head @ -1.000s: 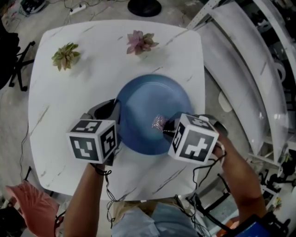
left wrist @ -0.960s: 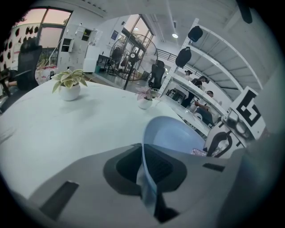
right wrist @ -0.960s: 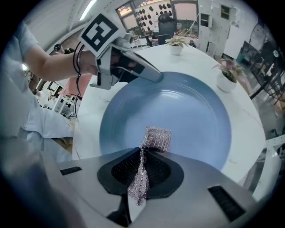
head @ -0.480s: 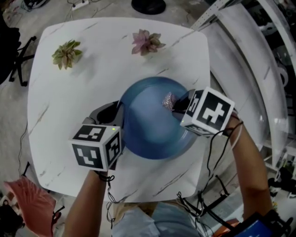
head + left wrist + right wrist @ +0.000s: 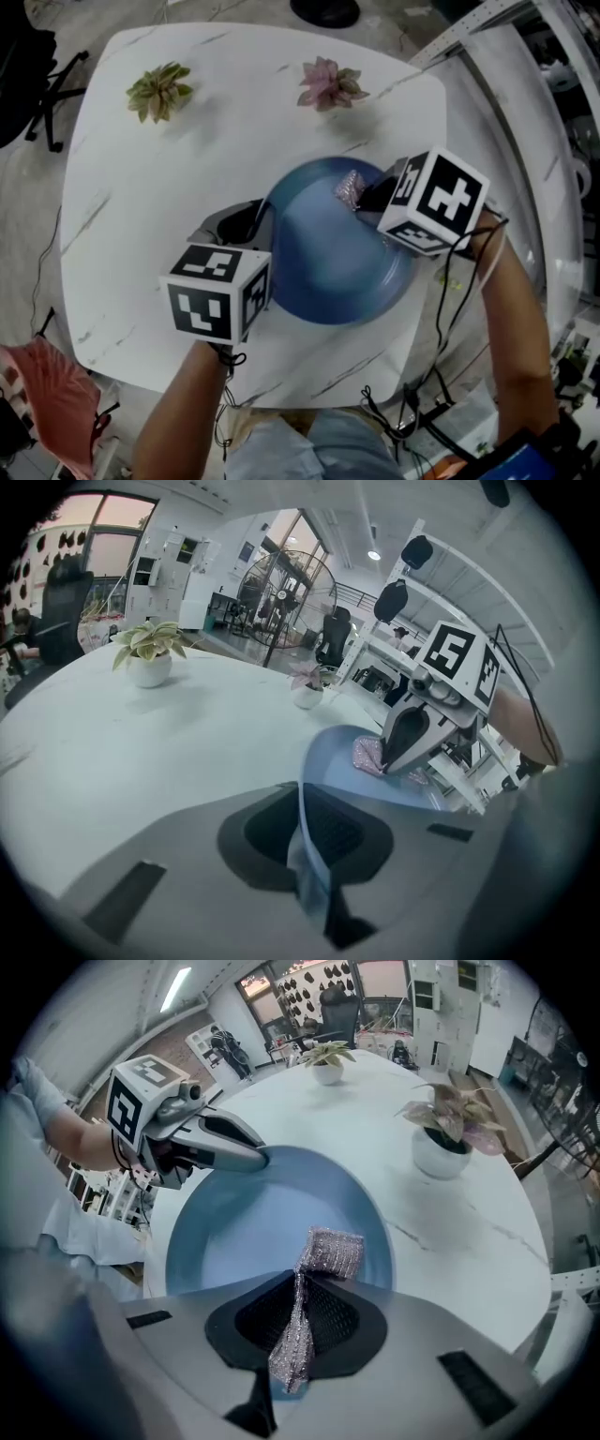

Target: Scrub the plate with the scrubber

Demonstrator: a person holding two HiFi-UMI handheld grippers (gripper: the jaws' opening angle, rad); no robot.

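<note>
Closed jaws on both tools: the left gripper pinches the rim of a round blue plate on the side nearest the person's left arm, the thin edge running straight between its dark pads. The right gripper is clamped on a silvery-pink metallic mesh scrubber. The scrubber's free, folded end lies against the plate's inner surface, close to the rim opposite the left gripper's hold (seen from the head camera, up toward the plate's far right edge). The plate sits on a white marble-veined table, toward the side nearest the person. Beyond the plate stand a pink-leaved potted plant, the nearer of the two, and, well apart to its left, a green-leaved potted plant.
</note>
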